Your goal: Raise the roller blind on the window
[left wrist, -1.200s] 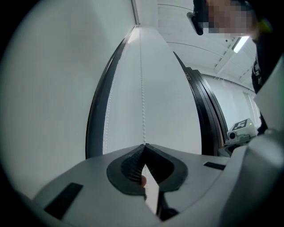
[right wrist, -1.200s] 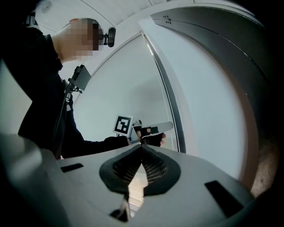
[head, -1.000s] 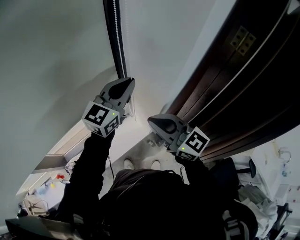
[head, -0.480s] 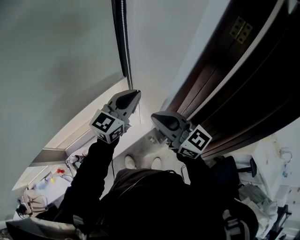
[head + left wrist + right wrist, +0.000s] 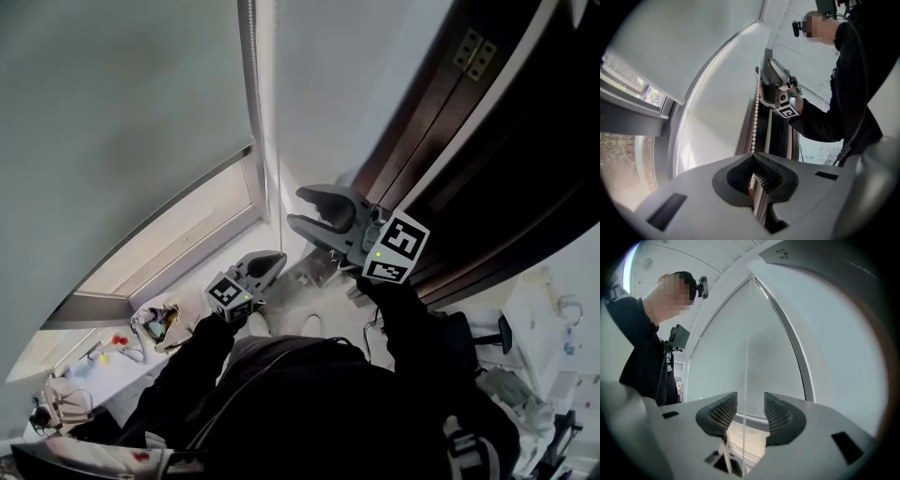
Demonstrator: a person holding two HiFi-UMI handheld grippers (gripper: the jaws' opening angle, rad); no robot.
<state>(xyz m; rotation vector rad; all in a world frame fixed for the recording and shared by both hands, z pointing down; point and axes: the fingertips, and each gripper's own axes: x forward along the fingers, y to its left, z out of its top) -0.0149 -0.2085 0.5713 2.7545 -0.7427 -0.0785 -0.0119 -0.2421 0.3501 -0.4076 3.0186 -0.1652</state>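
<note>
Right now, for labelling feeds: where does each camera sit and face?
Head view: on the head, looking steeply down; sleeves, left gripper, right gripper.
Left gripper view: on it, looking up the bead chain its shut jaws pinch; a sleeve shows.
Right gripper view: on it, facing the roller blind; jaws, just opening, straddle the chain.
Gripper views share the chain.

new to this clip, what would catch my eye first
The pale grey roller blind fills the left of the head view. The left tool is shut on the white bead chain below; the right tool, jaws just opening, straddles that chain higher up without pressing it.
</note>
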